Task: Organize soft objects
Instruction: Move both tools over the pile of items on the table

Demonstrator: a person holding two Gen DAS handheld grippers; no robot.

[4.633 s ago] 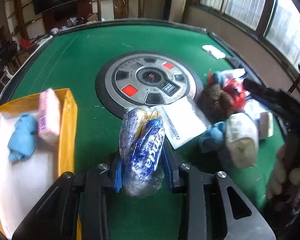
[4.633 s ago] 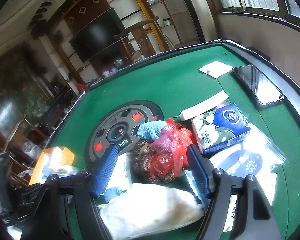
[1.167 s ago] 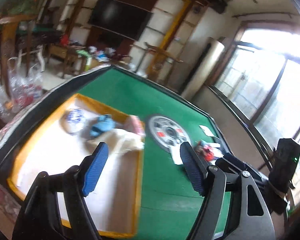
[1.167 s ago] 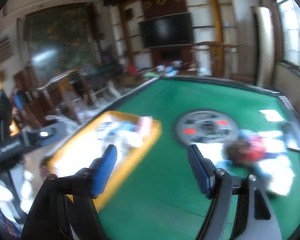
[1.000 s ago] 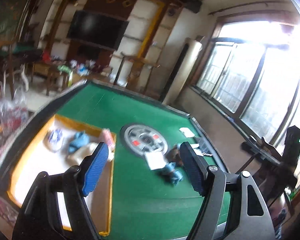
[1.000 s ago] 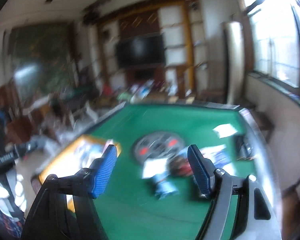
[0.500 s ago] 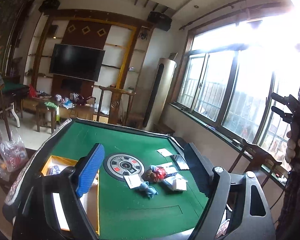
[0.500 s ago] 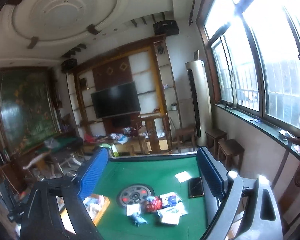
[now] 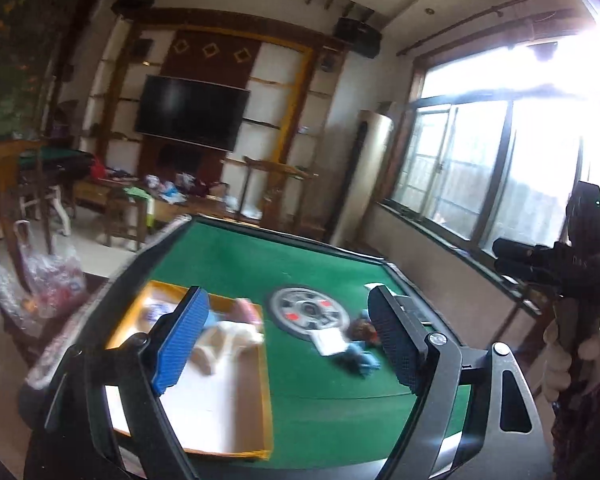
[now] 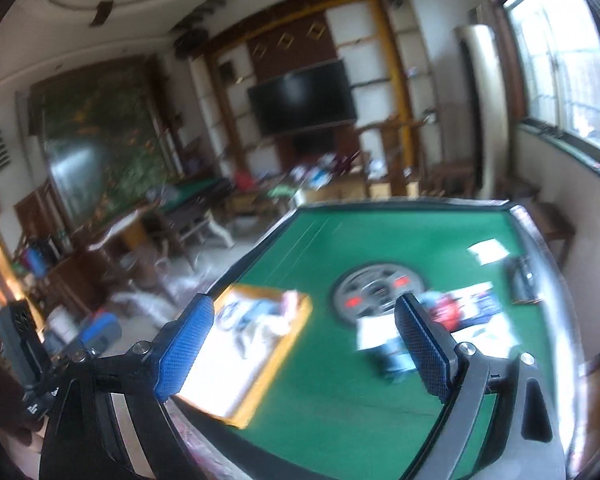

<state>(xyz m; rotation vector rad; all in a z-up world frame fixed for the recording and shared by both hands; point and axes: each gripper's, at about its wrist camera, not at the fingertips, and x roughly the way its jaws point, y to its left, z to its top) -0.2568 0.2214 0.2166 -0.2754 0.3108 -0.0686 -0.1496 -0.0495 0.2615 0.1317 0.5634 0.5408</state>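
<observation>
Both grippers are open, empty and held well back from the green table (image 9: 228, 264). My left gripper (image 9: 288, 344) looks over a yellow-rimmed tray (image 9: 265, 376) holding a white cloth (image 9: 232, 332), a pink pack (image 9: 246, 308) and a blue item. A blue soft toy (image 9: 358, 360) and a red bundle (image 9: 362, 326) lie on the felt to the right. My right gripper (image 10: 304, 352) sees the same tray (image 10: 284, 344) at left and the blurred pile (image 10: 448, 308) at right.
A round grey centre console (image 9: 308, 312) sits mid-table, with a white paper (image 9: 328, 338) beside it. A phone (image 10: 520, 276) and a white card (image 10: 488, 250) lie near the far right edge. The right-hand gripper body (image 9: 572, 264) shows at the left view's right side. Furniture stands beyond.
Both grippers have come back down and closer to the table after being raised high half a second ago. Earlier the left gripper held a bread bag; it now lies in the tray.
</observation>
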